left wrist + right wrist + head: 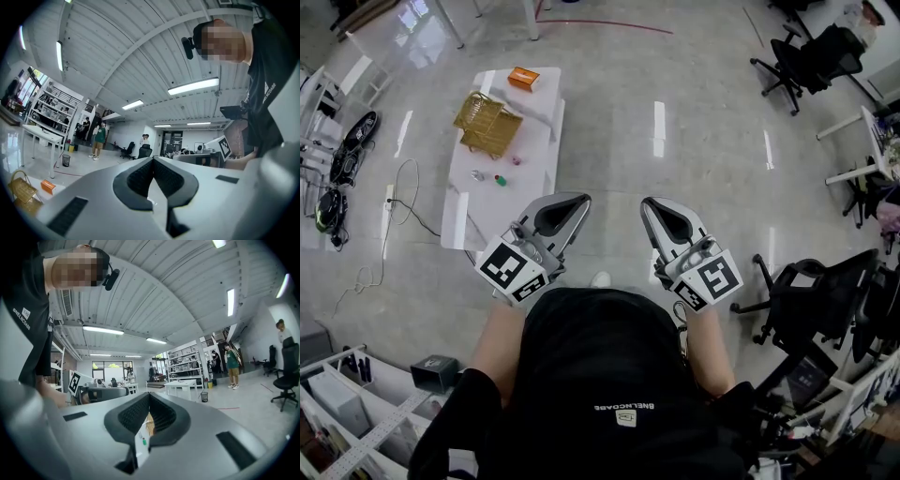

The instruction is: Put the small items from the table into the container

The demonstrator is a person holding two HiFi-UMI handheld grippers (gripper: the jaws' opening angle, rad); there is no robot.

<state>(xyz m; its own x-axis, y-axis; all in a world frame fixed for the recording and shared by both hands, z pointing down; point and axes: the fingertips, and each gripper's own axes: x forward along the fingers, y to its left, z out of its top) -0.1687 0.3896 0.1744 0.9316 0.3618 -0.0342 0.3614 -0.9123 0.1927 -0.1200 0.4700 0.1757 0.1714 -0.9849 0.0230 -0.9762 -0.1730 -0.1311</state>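
Well, counter: a white counter [467, 214] stood ahead of the person and off to the left.
Container: a woven basket [487, 124] sat on it, with an orange box [523, 78] beyond, at the far end.
Small items: a green piece [500, 180], a pink piece [516, 160] and a pale piece [477, 174] lay loose on the counter just beside the basket, none inside it.
Left tool [574, 200]: clenched on nothing, held level, well apart from the items.
Right tool [656, 203]: tips together too, empty.
Handling: the pieces looked tiny, light and hard, so likely to skid or roll. Each seemed to want a pinch across its middle, low against the counter.
Basket risk: it looked light and might shift if knocked.
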